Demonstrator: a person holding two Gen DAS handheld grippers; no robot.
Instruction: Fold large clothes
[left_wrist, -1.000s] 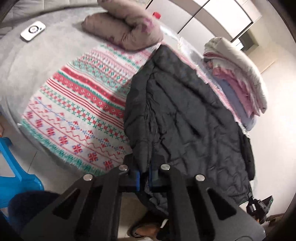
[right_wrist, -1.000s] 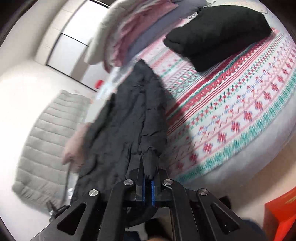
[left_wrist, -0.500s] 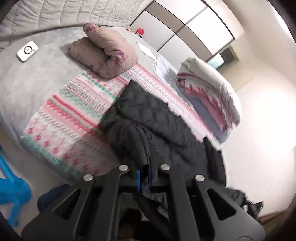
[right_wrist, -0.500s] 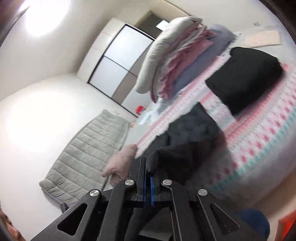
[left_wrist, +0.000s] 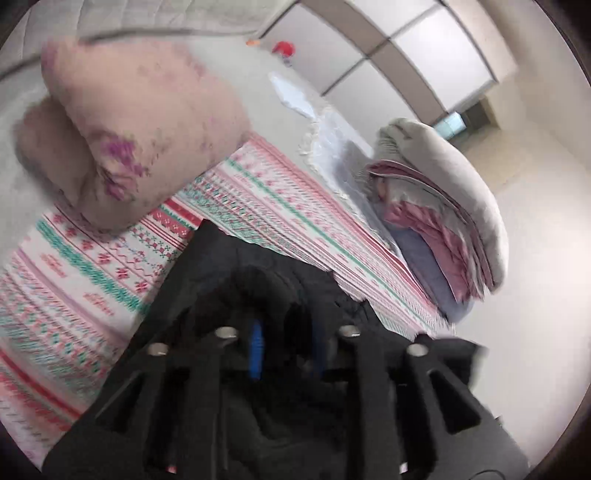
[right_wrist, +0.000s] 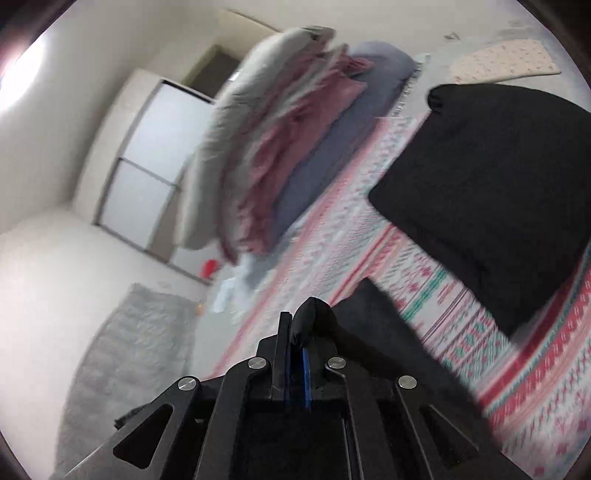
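I see both grippers low over the patterned blanket (left_wrist: 92, 266), which I take as my landmark. My left gripper (left_wrist: 286, 350) has its jaws spread apart, the blue pads a clear gap from each other, with dark cloth of the black jacket (left_wrist: 258, 273) bunched in that gap; the blur keeps me from telling whether the pads touch the cloth. My right gripper (right_wrist: 295, 354) has its jaws nearly together, pinching a small fold of the black jacket (right_wrist: 373, 321) that sticks up just past the tips.

The jacket lies on the near part of the blanket, right under and in front of both tools. On the far left end of the blanket, from the left wrist view, sits a folded pinkish quilt (left_wrist: 136, 125). Along the blanket's far edge rests a stack of folded bedding (left_wrist: 443, 206), grey over pink over blue. In the right wrist view a folded black garment (right_wrist: 491, 192) lies on the blanket, well apart from the jacket. Beyond the blanket stand pale wardrobe doors (right_wrist: 147, 155).
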